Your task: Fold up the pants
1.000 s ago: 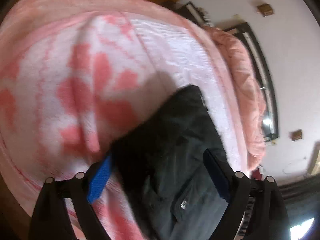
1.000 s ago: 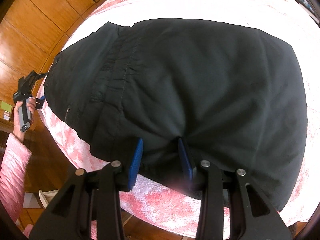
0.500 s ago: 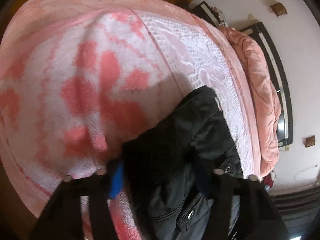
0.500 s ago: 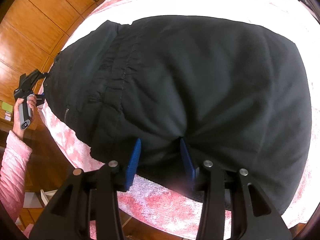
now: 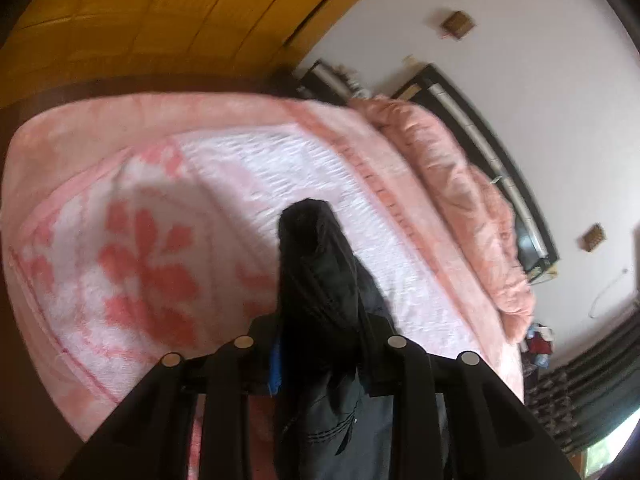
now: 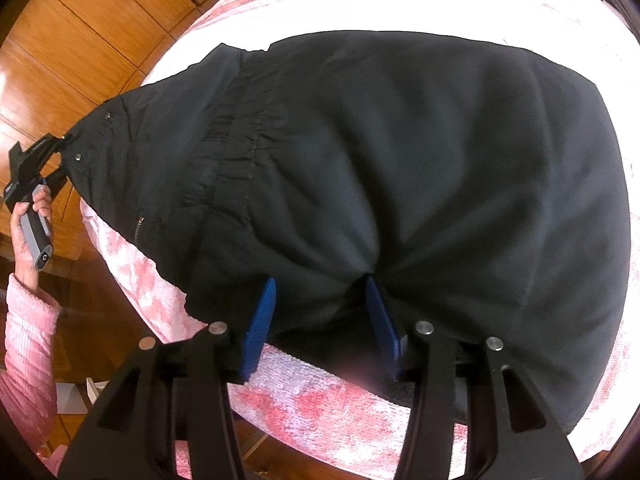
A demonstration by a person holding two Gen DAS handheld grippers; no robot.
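Note:
Black pants [image 6: 400, 168] lie spread on a pink and white flowered blanket [image 6: 304, 404] over a bed. My right gripper [image 6: 320, 320] stands at the near edge of the pants, its blue pads [image 6: 260, 320] either side of a gathered bunch of black cloth. My left gripper [image 5: 320, 344] is shut on a waistband corner of the pants [image 5: 316, 272] and holds it up off the blanket [image 5: 120, 264]. In the right wrist view the left gripper [image 6: 44, 160] shows at the far left, pulling that corner taut.
A rolled pink quilt [image 5: 452, 200] lies along the dark headboard [image 5: 496, 168] by a white wall. Wooden wardrobe doors [image 6: 80, 32] stand beyond the bed. The bed's edge drops to a wooden floor [image 6: 100, 300] at the left.
My left gripper closed on the waistband corner and lifted it up off the blanket. The cloth between the two grippers pulled tighter. My right gripper stayed in place.

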